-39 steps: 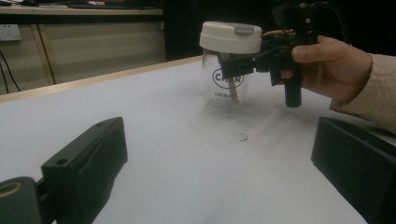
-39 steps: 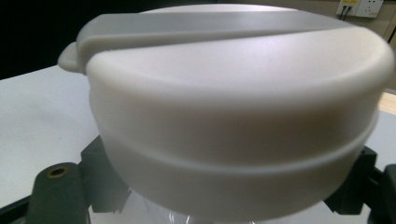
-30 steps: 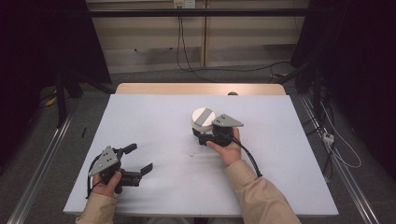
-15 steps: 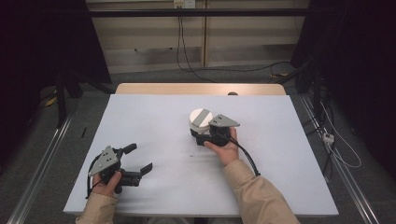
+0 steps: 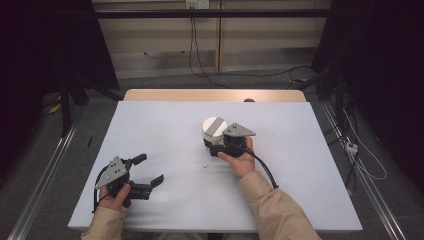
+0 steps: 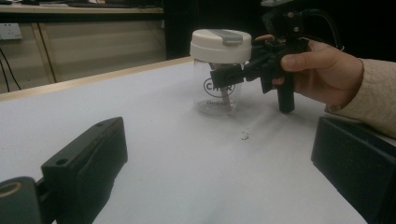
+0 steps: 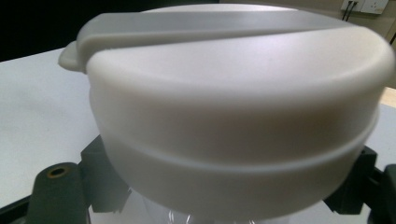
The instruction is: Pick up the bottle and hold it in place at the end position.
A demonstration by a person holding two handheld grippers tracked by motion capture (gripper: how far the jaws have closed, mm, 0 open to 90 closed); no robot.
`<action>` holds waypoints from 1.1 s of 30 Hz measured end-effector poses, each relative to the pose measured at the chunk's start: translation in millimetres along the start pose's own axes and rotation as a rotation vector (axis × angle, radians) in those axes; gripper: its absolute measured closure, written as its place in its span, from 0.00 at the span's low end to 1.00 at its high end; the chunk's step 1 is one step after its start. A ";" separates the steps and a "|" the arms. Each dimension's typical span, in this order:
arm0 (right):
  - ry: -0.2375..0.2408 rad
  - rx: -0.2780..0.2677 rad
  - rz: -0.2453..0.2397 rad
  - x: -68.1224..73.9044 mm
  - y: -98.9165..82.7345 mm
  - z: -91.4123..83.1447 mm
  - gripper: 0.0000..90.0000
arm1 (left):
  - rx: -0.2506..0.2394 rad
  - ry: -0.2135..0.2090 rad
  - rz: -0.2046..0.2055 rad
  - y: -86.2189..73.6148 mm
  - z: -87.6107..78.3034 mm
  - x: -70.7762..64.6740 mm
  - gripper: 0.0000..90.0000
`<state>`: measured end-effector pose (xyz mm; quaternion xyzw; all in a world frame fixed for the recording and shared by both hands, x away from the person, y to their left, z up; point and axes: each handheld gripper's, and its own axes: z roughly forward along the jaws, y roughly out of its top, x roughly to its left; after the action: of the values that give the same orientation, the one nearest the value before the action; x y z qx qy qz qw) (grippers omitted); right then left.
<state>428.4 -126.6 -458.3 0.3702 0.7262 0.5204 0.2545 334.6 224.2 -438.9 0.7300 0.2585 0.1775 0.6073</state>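
Right gripper (image 5: 216, 146) is nudging jar (image 5: 214, 129) slightly leftward, fingers pinching its glass body; left gripper (image 5: 150, 171), fingers spread, idling well left of jar.

High view looks down on the jar (image 5: 214, 128) (both gripper views share it, right nearest)

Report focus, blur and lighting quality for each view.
High view: evenly lit white table, dark surroundings, soft shadows under both hands. Left gripper view: the jar fairly sharp, near jaws soft. Right gripper view: the white lid very close and slightly soft, background blurred.
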 end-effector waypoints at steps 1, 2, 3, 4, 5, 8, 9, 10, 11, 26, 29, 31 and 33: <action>0.000 -0.001 -0.002 0.1 -0.1 0.1 0.21 | 0.000 -0.002 -0.003 -0.1 0.3 -0.1 0.04; 0.001 -0.002 -0.003 -0.1 -0.4 0.0 0.21 | 0.000 -0.002 -0.006 -0.1 0.6 0.0 0.04; 0.002 -0.005 -0.002 -0.4 -0.9 -0.1 0.21 | -0.001 -0.005 -0.011 -0.2 0.9 0.1 0.04; 0.004 -0.005 -0.001 -0.8 -1.3 -0.3 0.21 | -0.001 -0.006 -0.012 0.0 1.0 0.6 0.04; 0.005 -0.004 0.000 -1.1 -1.3 -0.6 0.21 | -0.007 -0.003 -0.016 0.2 1.2 0.9 0.04; 0.006 -0.004 0.000 -1.2 -1.3 -0.4 0.21 | -0.016 -0.002 -0.031 1.1 2.7 2.6 0.04; 0.007 -0.004 -0.002 -1.0 -1.3 -0.3 0.21 | -0.014 0.000 -0.032 1.3 3.2 3.4 0.04; 0.007 -0.004 -0.001 -1.1 -1.3 -0.3 0.21 | -0.013 0.002 -0.039 1.6 4.1 3.8 0.04; 0.008 -0.004 0.000 -1.3 -1.3 -0.3 0.21 | -0.012 0.002 -0.047 2.0 5.3 4.0 0.03; 0.007 -0.003 -0.001 -1.2 -1.4 -0.3 0.21 | -0.023 0.003 -0.039 11.4 18.5 2.4 0.03; 0.006 -0.003 0.000 -1.1 -1.5 -0.4 0.21 | -0.026 0.007 -0.038 13.3 20.5 2.9 0.03; 0.006 -0.003 -0.001 -1.1 -1.5 -0.4 0.21 | -0.025 0.004 -0.046 14.1 22.2 3.1 0.03; 0.006 -0.003 0.000 -1.1 -1.5 -0.3 0.21 | -0.025 0.002 -0.040 14.8 24.1 3.5 0.03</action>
<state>428.4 -128.0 -459.7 0.3681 0.7264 0.5225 0.2528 353.6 205.3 -429.4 0.7168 0.2713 0.1694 0.6195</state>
